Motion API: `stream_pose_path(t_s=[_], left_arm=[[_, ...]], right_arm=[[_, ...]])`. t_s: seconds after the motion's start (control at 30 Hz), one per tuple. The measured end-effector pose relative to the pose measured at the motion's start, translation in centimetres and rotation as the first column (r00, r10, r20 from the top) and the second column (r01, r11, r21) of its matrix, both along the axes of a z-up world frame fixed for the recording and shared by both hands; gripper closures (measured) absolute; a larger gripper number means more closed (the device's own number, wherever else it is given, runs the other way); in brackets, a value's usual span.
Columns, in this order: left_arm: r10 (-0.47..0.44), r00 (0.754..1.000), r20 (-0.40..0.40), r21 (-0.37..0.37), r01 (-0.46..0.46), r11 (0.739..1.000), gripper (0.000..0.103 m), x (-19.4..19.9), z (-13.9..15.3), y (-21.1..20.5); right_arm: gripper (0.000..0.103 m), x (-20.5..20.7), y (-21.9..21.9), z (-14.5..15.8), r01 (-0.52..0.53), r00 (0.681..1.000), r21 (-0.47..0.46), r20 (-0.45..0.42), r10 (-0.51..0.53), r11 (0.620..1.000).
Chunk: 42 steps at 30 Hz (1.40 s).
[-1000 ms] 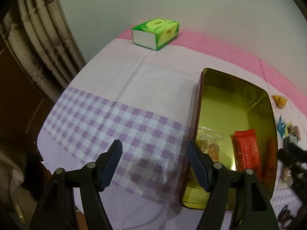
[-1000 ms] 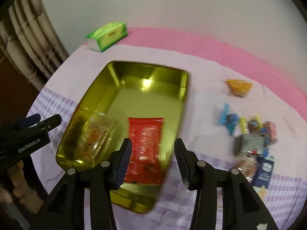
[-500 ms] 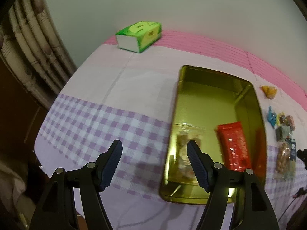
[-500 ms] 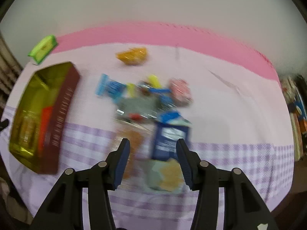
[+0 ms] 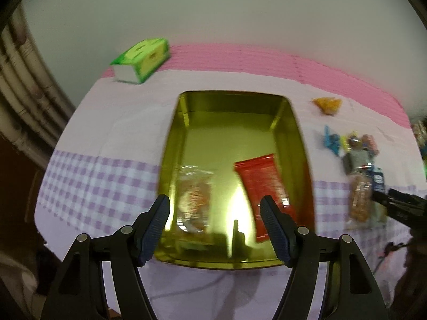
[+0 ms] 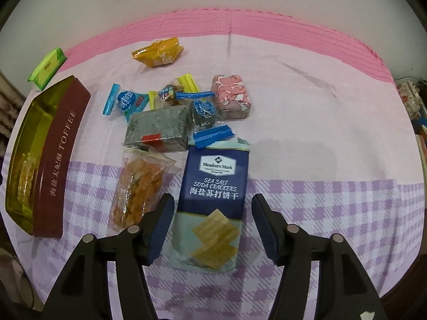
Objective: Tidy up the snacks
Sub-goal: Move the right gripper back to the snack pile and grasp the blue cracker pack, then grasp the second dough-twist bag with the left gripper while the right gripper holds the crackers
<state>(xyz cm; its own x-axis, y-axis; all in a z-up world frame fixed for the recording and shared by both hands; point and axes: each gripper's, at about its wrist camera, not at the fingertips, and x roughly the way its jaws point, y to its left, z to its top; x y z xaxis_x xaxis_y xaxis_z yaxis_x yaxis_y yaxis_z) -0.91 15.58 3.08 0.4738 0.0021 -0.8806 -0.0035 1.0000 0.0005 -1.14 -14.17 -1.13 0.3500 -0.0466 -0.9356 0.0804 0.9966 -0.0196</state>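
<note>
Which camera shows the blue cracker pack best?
The right wrist view: the cracker pack lies flat, close and sharp between the open right tool's fingers, its label readable. The left wrist view shows only a blurry blue corner of it at the far right.

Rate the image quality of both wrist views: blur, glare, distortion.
Left wrist view: motion-blurred, with the tissue box smeared and strong glare on the gold tin floor. Right wrist view: sharp, the print on the soda crackers pack legible. Both show fisheye bending and dark corners.
</note>
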Motion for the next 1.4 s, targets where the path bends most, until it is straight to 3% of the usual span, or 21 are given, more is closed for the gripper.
stream_pose_path(t_s=[0.27, 0.43, 0.83, 1.1, 1.4], left_arm=[[-0.074, 0.997, -0.016, -0.012, 0.074, 0.997, 0.032, 0.9, 0.0, -4.1], [-0.138, 0.990, -0.028, -0.016, 0.138, 0.990, 0.032, 1.4, -0.2, -7.4], [-0.299, 0.950, -0.093, -0.081, 0.292, 0.953, 0.032, 2.0, -2.9, -15.8], [-0.345, 0.930, -0.128, -0.160, 0.324, 0.933, 0.032, 2.5, -4.8, -19.2], [-0.353, 0.922, -0.157, -0.136, 0.334, 0.933, 0.032, 4.0, -7.2, -21.6]], right_arm=[[0.047, 0.2, 0.9, -0.8, -0.001, 1.000, 0.003, -0.007, 0.001, 1.000], [0.054, 0.1, 0.9, -1.1, -0.007, 1.000, 0.001, 0.004, 0.007, 1.000], [0.056, -1.8, -2.5, -1.0, 0.051, 0.999, -0.011, 0.021, -0.050, 0.999], [0.057, -2.7, -6.6, -1.0, 0.129, 0.991, -0.011, 0.036, -0.129, 0.992], [0.056, -3.3, -7.4, -1.2, 0.136, 0.989, -0.032, 0.055, -0.134, 0.990]])
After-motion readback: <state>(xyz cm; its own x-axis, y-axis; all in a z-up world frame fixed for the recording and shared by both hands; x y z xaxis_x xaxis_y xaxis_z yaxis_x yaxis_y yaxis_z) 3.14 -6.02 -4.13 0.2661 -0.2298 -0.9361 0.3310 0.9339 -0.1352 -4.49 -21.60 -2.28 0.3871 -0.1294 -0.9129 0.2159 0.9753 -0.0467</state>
